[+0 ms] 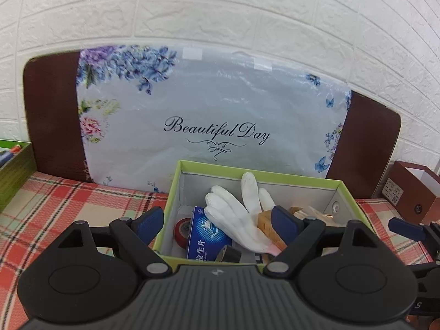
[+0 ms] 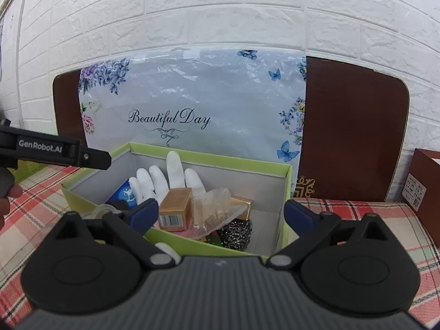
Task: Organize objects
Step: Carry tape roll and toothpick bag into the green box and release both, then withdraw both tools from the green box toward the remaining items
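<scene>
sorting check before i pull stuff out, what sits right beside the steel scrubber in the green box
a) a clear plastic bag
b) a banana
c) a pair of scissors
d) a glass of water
a, in the right wrist view a crumpled clear plastic bag lies against the steel scrubber inside the green box.

Matt cardboard box, soft white cloth glove, glinting wiry metal scourer, crinkly glossy plastic bag.
</scene>
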